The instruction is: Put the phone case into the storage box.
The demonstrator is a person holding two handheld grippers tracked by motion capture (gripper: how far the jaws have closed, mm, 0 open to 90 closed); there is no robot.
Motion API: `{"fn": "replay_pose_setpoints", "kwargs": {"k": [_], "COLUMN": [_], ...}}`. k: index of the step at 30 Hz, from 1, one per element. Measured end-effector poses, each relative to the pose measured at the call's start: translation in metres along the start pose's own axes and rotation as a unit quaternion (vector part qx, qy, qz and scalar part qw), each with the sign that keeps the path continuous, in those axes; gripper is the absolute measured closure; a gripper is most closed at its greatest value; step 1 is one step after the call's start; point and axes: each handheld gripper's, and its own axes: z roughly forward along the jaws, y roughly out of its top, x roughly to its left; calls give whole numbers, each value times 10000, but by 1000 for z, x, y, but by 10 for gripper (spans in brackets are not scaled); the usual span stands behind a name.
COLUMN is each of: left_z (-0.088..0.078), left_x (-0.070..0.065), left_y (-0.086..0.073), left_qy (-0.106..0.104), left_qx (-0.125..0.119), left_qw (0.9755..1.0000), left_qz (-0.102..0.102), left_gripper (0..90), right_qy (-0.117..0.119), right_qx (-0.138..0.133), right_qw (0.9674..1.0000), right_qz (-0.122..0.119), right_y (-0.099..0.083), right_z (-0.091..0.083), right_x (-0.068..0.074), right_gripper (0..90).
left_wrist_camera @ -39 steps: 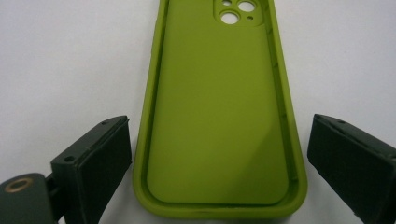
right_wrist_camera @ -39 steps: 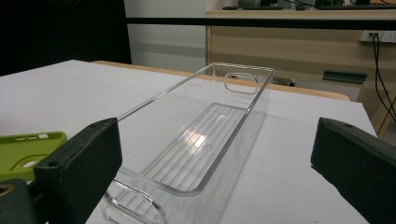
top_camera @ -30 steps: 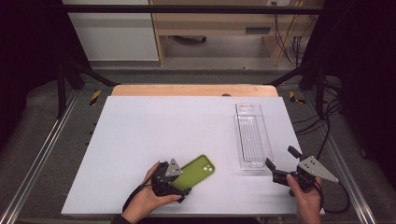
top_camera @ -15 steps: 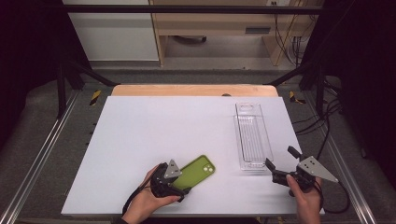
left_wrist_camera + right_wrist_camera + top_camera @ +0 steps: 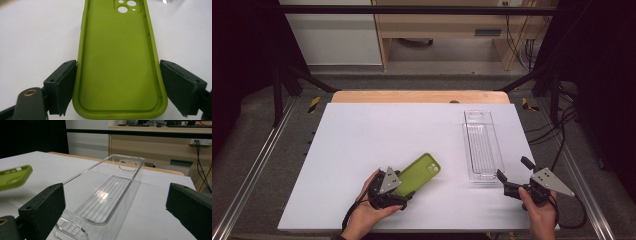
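A person sits at a white table (image 5: 362,135) and holds a gripper in each hand.

The left gripper (image 5: 398,187) is near the front edge of the table, a bit left of the middle. A green phone case (image 5: 418,175) is between its jaws. In the left gripper view the phone case (image 5: 117,62) lies with its hollow side up, and the camera holes are at the far end. The jaws have just been closing in on it. Now the left jaw touches one long side of the case, and the right jaw is right at the other side, so the gripper pinches the case by its near end. In the right gripper view the far end of the case looks lifted a little off the table, with a soft shadow under it.

The right gripper (image 5: 514,172) is near the front right corner of the table. Its jaws stand wide apart with nothing between them. A clear plastic tray (image 5: 481,145) sits just in front of it. The tray is long and narrow, has a ribbed bottom and a handle hole at each end, and it is empty. The right gripper points at the near end of the tray (image 5: 107,195) but does not touch it.

The phone case and the tray are apart, with bare table between them.
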Motion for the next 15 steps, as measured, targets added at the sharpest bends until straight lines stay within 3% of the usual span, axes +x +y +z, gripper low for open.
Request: {"fn": "replay_pose_setpoints", "kwargs": {"k": [1,2,6,9,11,12,15], "left_z": [0,-3,-7,-11,-13,-14,-16], "left_x": [0,5,12,15,15,14,13], "left_y": [0,-2,-5,-5,-6,-6,-6], "left_qy": [0,112,258,394,448,487,509], "left_qx": [0,-231,-386,-527,-605,-625,-659], "left_qw": [10000,9996,9987,9977,9970,9968,9964], "left_qz": [0,-98,-185,-164,-181,-143,-125], "left_gripper": [166,166,166,166,166,166,165], "right_qy": [0,-12,-12,9,-16,-103,-164], "right_qx": [0,-29,-108,-129,-156,-306,-334], "right_qw": [10000,10000,9999,9999,9997,9989,9985], "right_qz": [0,15,80,97,204,329,395], "right_y": [0,1,2,3,5,8,9], "right_z": [0,-1,-4,-5,-6,-8,-10], "right_x": [0,0,2,4,5,7,10], "right_gripper": [28,29,30,33,41,39,37]}}
